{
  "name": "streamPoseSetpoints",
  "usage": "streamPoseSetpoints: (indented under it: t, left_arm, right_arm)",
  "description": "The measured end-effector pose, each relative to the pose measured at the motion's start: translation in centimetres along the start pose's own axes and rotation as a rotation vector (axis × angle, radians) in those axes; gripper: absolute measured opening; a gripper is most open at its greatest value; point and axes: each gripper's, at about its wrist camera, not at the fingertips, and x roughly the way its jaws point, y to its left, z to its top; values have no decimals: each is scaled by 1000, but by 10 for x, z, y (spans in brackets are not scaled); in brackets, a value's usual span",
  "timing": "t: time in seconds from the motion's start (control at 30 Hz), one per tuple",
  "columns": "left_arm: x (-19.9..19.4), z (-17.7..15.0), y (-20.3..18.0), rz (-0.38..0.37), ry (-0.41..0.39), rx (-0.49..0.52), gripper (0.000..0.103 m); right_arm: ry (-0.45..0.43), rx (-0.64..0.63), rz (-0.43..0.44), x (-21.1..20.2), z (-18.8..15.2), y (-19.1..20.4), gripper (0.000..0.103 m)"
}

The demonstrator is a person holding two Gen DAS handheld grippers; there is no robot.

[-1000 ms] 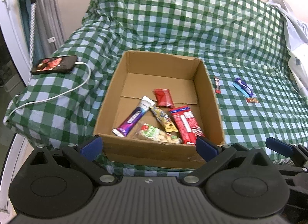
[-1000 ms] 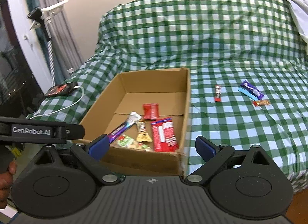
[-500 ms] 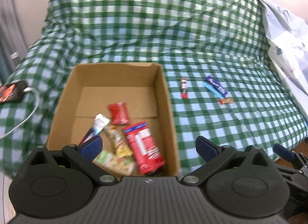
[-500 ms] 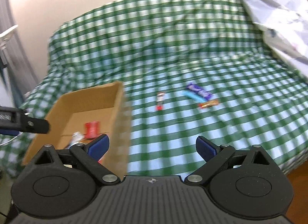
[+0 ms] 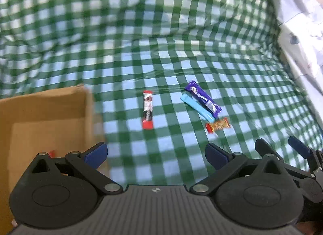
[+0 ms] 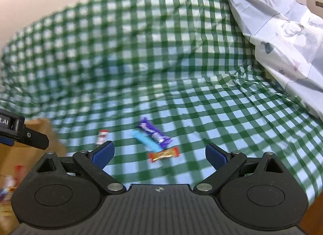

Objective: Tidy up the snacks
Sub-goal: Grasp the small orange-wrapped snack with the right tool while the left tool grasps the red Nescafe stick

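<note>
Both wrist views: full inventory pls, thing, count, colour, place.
cardboard box: 1, brown, far left on the cloth; contents blurred
red-and-white bar: 1, on the cloth right of the box
purple bar: 1, right of the red-and-white bar
light blue bar: 1, lying against the purple bar
orange-and-red candy: 1, just below the blue bar's near end
checked cloth: 1, green and white, covering the surface
pale sheet: 1, white-grey, bunched at right
left gripper: 1, black, blue fingers, open, empty
right gripper: 1, black, blue fingers, open, empty
</note>
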Motion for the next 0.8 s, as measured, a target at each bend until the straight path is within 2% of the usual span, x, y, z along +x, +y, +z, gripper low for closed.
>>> streamPoseSetpoints:
  t: [0.23, 0.37, 0.53, 0.6, 0.67, 0.7, 0.73, 0.77, 0.8]
  left_arm:
    - [124, 37, -2, 83, 71, -57, 103]
    - [167, 43, 6, 101, 103, -103, 103]
    - [200, 48, 16, 114, 130, -133, 103]
    - [210, 49, 23, 112, 155, -164, 102]
    - [207, 50, 24, 145, 121, -161, 88]
    - [203, 51, 22, 150, 89, -135, 63]
    - [198, 52, 20, 139, 64, -100, 18]
    - [195, 53, 18, 118, 68, -77, 10]
    - [193, 55, 18, 100, 83, -79, 10]
  right_arm:
    - [93, -53, -5, 133, 11, -30, 97]
    - [172, -31, -13, 188, -2, -31, 97]
    - [218, 20, -12, 212, -27, -19, 96]
    - [177, -55, -35, 206, -37, -8, 89]
    - [135, -111, -31, 199, -44, -4, 64]
    - [127, -117, -16, 195, -45, -4, 61]
    - [129, -119, -15, 193, -45, -4, 60]
    - [136, -114, -15, 191, -45, -6, 57]
    - [141, -106, -16, 188, -45, -8, 56]
